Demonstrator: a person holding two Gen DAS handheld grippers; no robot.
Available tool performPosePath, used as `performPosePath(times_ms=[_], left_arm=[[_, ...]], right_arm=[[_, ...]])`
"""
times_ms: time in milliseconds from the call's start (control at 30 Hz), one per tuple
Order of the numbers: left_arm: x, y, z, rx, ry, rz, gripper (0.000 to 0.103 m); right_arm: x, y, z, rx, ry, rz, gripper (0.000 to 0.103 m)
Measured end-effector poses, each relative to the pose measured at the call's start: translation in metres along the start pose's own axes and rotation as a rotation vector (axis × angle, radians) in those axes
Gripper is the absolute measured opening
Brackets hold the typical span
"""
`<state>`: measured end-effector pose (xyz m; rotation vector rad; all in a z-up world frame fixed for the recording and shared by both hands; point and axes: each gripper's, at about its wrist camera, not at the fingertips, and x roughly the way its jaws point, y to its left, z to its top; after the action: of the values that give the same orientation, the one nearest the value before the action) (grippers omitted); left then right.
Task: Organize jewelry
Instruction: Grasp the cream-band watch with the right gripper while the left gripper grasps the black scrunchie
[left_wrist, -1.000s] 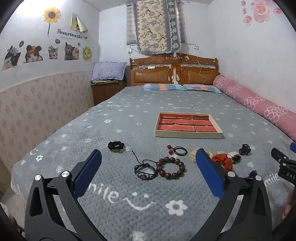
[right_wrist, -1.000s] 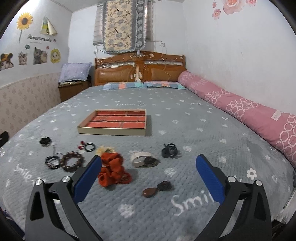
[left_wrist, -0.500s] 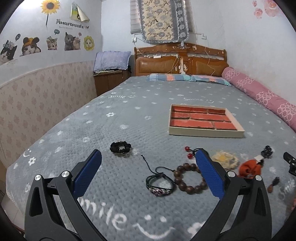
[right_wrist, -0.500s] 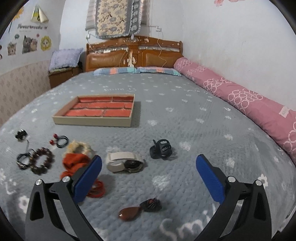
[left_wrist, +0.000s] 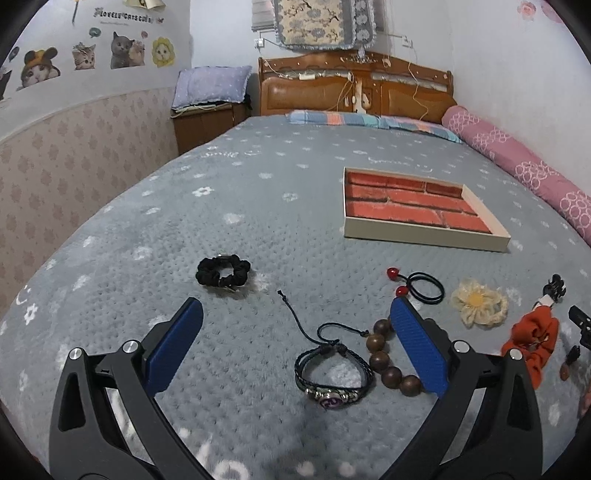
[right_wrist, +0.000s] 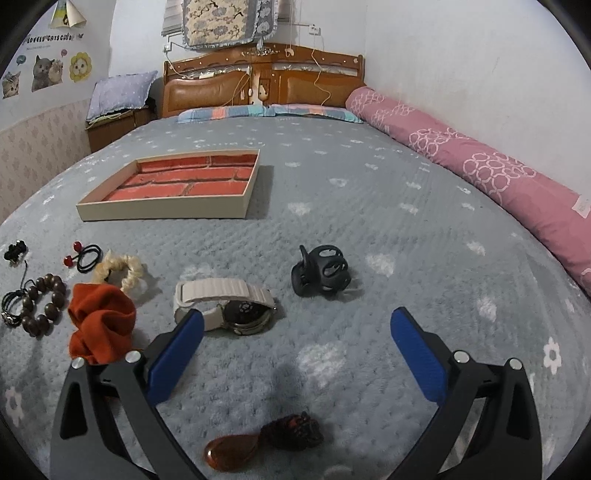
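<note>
**Jewelry spread on the grey bedspread, both grippers wide apart**

We read little writing here: a wall sticker (left_wrist: 123, 17) says "LOVELY CATS CLUB" above the cat decals, and faint "Smile" lettering is woven into the grey bedspread (left_wrist: 229, 199). A small label on the pink bolster (right_wrist: 480, 173) is too small for us to read.

Our left gripper (left_wrist: 295, 347) hangs low over the bedspread with its blue pads spread and nothing between them. Just beyond and between its fingers lies a black braided cord bracelet (left_wrist: 332, 380) with a round purple charm. Touching it on the right is a dark wooden bead bracelet (left_wrist: 388, 365), partly hidden behind the right pad. Farther left sits a black scrunchie (left_wrist: 222, 270). To the right we see a black hair tie with two red beads (left_wrist: 421, 286), a cream flower scrunchie (left_wrist: 479, 302) and an orange scrunchie (left_wrist: 532, 343).

Our right gripper (right_wrist: 295, 343) is likewise spread and empty. Beyond its left pad lies a watch (right_wrist: 229, 306) with a cream strap and dark face. Farther back, a black claw clip (right_wrist: 321, 271) rests apart from it. Close to the camera, between the fingers, is an amber teardrop pendant on a dark knot (right_wrist: 258, 441).

The tray (right_wrist: 162, 212), cream-walled with a red brick-pattern floor, sits farther up the bed, well apart from every piece.
</note>
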<state>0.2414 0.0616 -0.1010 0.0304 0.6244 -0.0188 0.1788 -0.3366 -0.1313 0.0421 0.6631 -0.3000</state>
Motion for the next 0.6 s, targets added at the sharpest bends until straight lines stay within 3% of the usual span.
performPosePath(times_ms=[167, 333, 600], left_arm=[[0.023, 0.007, 0.003, -0.018, 0.028, -0.004, 0.098], [0.042, 0.017, 0.003, -0.011, 0.057, 0.014, 0.098], [0.068, 0.038, 0.01, -0.019, 0.101, 0.024, 0.098]], right_arm=[[0.016, 0.006, 0.002, -0.018, 0.023, 0.0, 0.097], [0.035, 0.008, 0.003, -0.022, 0.09, 0.018, 0.084], [0.055, 0.017, 0.007, -0.053, 0.135, 0.043, 0.076]])
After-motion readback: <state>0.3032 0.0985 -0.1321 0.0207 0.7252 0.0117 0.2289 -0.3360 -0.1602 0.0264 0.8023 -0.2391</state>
